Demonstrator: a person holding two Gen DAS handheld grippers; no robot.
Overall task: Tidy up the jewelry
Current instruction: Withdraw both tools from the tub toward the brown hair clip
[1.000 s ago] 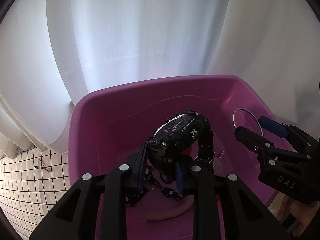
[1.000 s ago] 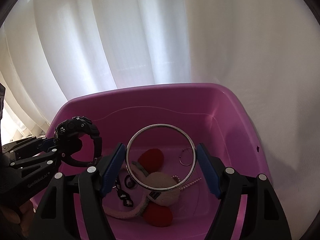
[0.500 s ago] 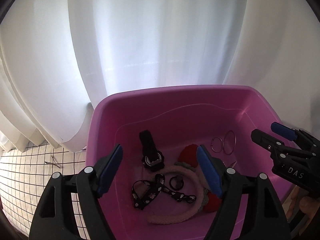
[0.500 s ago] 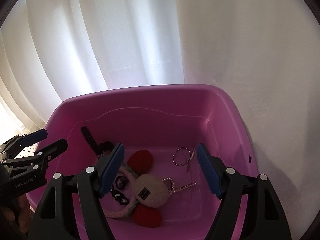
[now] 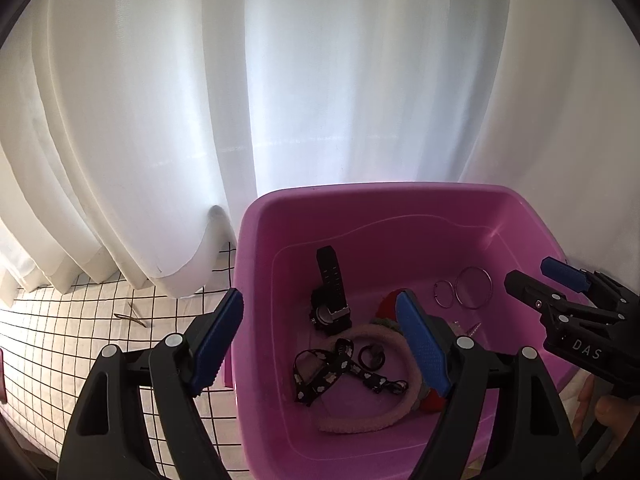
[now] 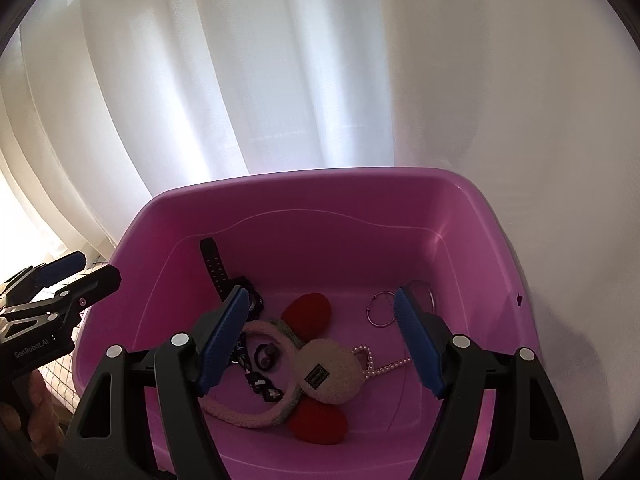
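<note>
A pink tub [image 5: 360,200] [image 6: 320,184] holds the jewelry. A black watch [image 5: 331,300] [image 6: 218,264] lies at its back left. Two silver hoops [image 5: 464,288] [image 6: 386,308] lie at the back right. A fuzzy pink headband with red pom-poms [image 5: 372,416] [image 6: 324,376], a black patterned ribbon [image 5: 320,376], a small dark ring [image 5: 372,354] and a pearl string [image 6: 390,368] lie in the middle. My left gripper [image 5: 320,336] is open and empty above the tub's left rim. My right gripper [image 6: 320,336] is open and empty above the tub; it also shows in the left wrist view [image 5: 540,276].
White curtains [image 5: 280,80] hang right behind the tub. A white cloth with a black grid [image 5: 60,320] covers the table left of the tub, with a thin hairpin [image 5: 130,318] on it. A white wall [image 6: 540,120] stands to the right.
My left gripper opened and the black watch dropped into the tub. My right gripper opened and the large silver hoop dropped in beside the small hoop. Both grippers have drawn back.
</note>
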